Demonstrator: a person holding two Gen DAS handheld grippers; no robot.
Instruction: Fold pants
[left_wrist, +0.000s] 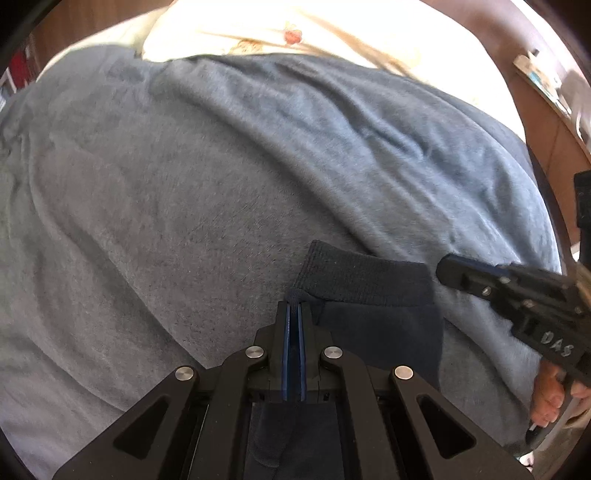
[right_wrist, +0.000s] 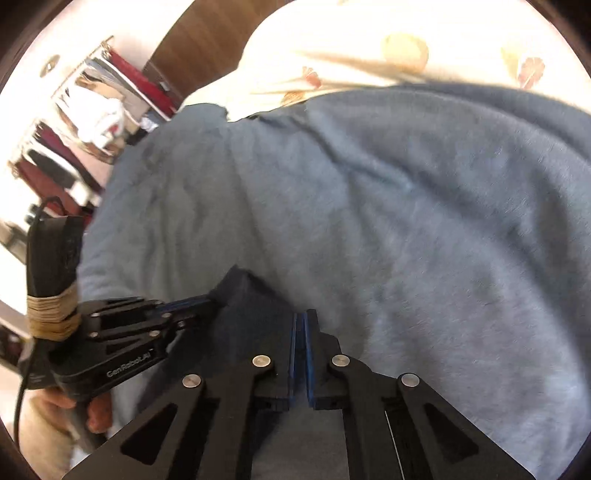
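Left gripper (left_wrist: 294, 314): your nearest item, at 6 o'clock in the left wrist view. Its fingers are clamped on a small tuck of dark fabric at the ribbed band.

Pants (left_wrist: 373, 306): navy knit, lying on the grey blanket at 5 o'clock from frame centre in the left wrist view. The ribbed band runs from about 9 o'clock to 3 o'clock across the fingers; the rest of the cloth trails back under your left gripper and out of sight.

Right gripper (right_wrist: 303, 325): at 6 o'clock in its own view, fingers together. Whether they pinch any cloth you cannot tell from here; in the left wrist view their tip sits just beside the far end of the band, seemingly apart from it.

Key relation: the band's long axis lies between your two grippers, left end held, right end at 9 o'clock from the right fingers. Your left hand is the nearer one; judged so, the right must catch its end before any fold.

Blanket (left_wrist: 184, 184): grey fleece, rumpled, covering the bed.

Pillow (right_wrist: 369, 44): pale, printed, at 12 o'clock, well apart from the pants.

Shelf clutter (right_wrist: 96, 99): at 10 o'clock, off the bed.

Obstructions: none seen between the fingers and the band; blanket ridges may snag a dragged edge.
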